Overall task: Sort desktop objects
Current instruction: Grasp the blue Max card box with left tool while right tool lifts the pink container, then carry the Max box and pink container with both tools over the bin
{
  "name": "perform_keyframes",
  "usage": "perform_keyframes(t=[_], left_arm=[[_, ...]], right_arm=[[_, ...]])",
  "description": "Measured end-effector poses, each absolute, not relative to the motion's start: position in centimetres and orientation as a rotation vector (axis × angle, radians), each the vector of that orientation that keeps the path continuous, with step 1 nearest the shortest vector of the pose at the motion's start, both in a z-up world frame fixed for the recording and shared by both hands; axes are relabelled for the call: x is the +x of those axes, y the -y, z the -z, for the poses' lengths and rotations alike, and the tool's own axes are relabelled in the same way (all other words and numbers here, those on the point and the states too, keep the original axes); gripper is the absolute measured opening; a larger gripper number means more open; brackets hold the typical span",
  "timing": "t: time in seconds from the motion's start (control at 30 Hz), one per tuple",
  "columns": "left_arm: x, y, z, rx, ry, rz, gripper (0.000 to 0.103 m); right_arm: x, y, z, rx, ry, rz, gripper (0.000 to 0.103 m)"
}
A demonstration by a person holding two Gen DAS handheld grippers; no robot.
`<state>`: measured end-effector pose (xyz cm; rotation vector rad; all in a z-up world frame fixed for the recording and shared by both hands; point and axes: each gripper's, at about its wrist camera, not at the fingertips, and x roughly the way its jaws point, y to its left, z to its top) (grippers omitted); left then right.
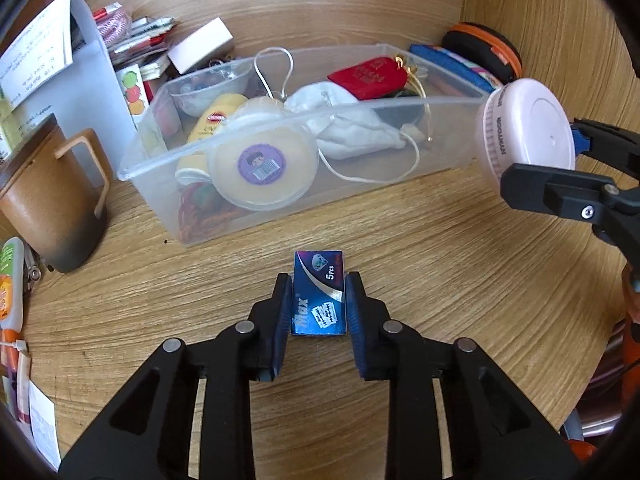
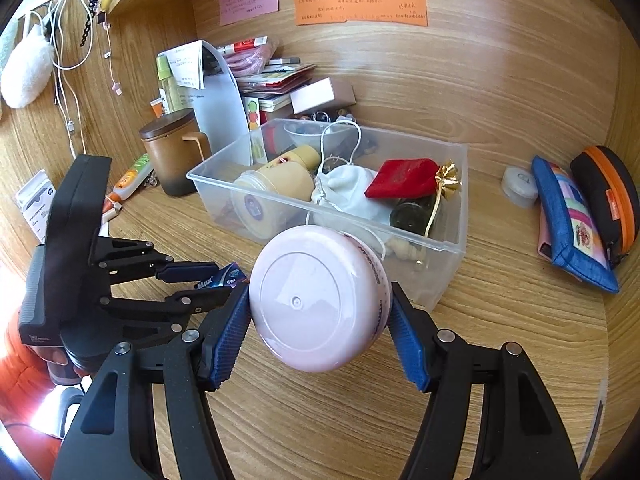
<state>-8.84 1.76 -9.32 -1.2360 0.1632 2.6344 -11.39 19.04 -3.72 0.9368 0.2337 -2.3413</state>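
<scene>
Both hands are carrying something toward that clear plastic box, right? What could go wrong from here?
The pink jar is pinched only at its rounded sides by the right hand-held gripper, so it might slip. The clear box is already crowded, so a dropped jar may roll off the white pouch. The left hand-held gripper holds the small blue packet close beside it; they could bump.

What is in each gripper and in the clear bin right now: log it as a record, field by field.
left gripper: shut on blue razor blade box, at desk level
right gripper: shut on pink round jar, held sideways, in front of the bin
clear plastic bin: holds red pouch, white drawstring bag, yellow tub
brown mug: left of the bin, lid on
desk: wood grain
</scene>
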Motion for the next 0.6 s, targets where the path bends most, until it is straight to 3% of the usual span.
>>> perform_keyframes(t=[0.6], left_arm=[[-9.2,1.1,2.4,-1.044,-0.080,-2.719,0.026]], right_arm=[[-11.2,-18.8,0.4,0.849,-0.258,2.390,0.062]])
